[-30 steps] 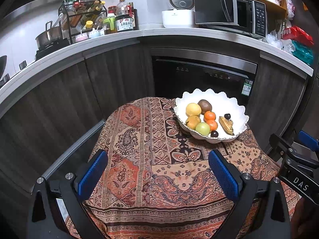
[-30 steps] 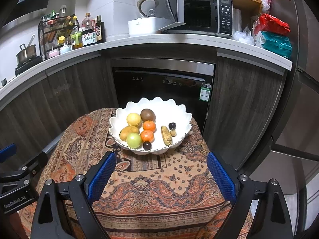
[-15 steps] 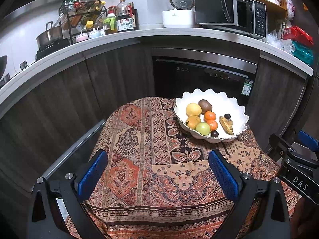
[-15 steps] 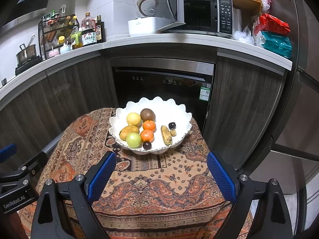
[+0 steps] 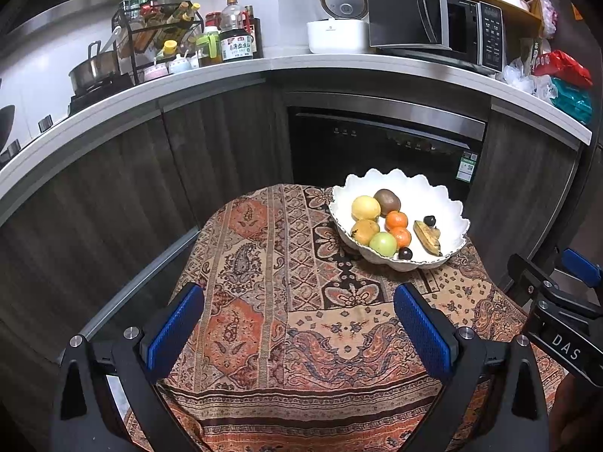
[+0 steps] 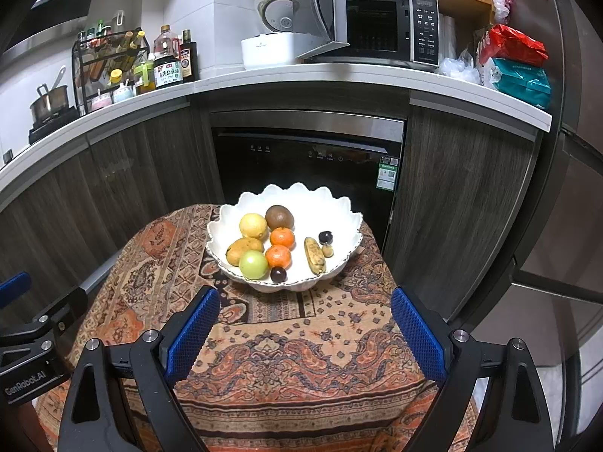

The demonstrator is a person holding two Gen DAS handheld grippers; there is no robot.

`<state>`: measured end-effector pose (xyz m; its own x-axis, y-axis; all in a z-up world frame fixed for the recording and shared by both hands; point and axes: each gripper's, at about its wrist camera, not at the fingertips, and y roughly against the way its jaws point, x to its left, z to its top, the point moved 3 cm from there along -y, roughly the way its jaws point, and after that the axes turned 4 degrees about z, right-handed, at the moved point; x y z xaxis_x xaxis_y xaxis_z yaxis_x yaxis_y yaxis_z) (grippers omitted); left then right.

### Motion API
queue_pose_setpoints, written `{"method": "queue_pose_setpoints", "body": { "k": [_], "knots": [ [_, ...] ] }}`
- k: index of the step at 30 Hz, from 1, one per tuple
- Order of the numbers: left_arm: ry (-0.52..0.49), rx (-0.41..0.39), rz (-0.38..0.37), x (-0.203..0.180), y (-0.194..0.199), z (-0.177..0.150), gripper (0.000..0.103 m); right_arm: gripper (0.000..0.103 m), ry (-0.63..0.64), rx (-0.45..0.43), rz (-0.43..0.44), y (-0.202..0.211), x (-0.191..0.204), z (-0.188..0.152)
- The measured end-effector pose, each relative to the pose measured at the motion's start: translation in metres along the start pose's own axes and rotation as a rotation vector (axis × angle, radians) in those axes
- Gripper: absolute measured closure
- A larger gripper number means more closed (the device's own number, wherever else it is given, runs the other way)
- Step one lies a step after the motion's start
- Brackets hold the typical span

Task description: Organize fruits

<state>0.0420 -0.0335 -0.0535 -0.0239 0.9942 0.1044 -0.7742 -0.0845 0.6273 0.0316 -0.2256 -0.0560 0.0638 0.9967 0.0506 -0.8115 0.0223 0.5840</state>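
Nothing has moved: white scalloped fruit bowl (image 6: 286, 203) at worktop's (image 6: 301, 346) far edge, dead ahead of right hand-held gripper (image 6: 305, 329); left hand-held gripper (image 5: 299, 326) farther; both gape empty.

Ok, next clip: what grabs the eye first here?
The white scalloped bowl of bright fruit, standing at the far edge of the patterned tablecloth in front of a dark built-in appliance. Next, the blue-padded right gripper and left gripper, both open and empty, short of the bowl.
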Motion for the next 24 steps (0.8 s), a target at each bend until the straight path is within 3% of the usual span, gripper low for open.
{"method": "queue_pose_setpoints", "body": {
  "k": [24],
  "knots": [
    [0.004,0.025,-0.015,0.0000,-0.0060,-0.0032,0.001,0.010,-0.008,0.017,-0.001,-0.0026,0.0007,-0.0051]
  ]
}}
